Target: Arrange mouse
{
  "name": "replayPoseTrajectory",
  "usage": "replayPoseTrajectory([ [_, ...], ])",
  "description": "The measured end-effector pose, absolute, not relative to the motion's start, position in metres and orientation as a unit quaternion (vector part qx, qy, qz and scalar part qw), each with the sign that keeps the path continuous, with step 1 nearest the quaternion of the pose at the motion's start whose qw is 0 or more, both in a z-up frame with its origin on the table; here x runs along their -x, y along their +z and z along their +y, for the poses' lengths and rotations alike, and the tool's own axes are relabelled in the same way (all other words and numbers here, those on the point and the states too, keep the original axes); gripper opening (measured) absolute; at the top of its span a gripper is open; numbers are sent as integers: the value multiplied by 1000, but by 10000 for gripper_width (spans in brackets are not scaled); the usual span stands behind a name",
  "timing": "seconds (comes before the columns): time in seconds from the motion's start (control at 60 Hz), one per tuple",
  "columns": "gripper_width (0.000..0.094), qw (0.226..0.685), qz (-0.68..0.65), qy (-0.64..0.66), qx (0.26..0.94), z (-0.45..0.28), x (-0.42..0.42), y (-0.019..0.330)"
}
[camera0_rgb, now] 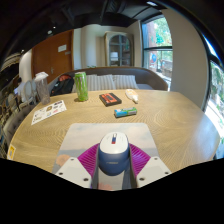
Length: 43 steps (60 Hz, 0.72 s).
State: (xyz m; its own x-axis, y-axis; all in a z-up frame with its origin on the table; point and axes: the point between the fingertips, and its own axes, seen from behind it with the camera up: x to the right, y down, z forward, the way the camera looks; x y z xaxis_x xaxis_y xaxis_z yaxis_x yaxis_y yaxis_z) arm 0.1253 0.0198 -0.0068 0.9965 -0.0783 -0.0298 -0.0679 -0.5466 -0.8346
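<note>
A white and blue-grey computer mouse sits between my two fingers, and the pink pads press against both of its sides. My gripper is shut on the mouse. It holds the mouse over the near edge of a grey mouse mat lying on the round wooden table. I cannot tell whether the mouse rests on the mat or is held just above it.
Beyond the mat lie a small teal object, a dark box and a white object. A green can stands at the back left. A printed sheet lies left. A sofa stands behind the table.
</note>
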Motion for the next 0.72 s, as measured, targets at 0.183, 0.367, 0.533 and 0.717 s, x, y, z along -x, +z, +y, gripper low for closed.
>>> replayPoseTrajectory([
  [0.183,508,473,53,21,879,18,-125,-7],
  [0.367,737,472,60,46,878,10,-115,3],
  [0.533,838,488,63,61,868,-28,-112,29],
  [0.717,842,503,73,24,861,-103,-132,44],
])
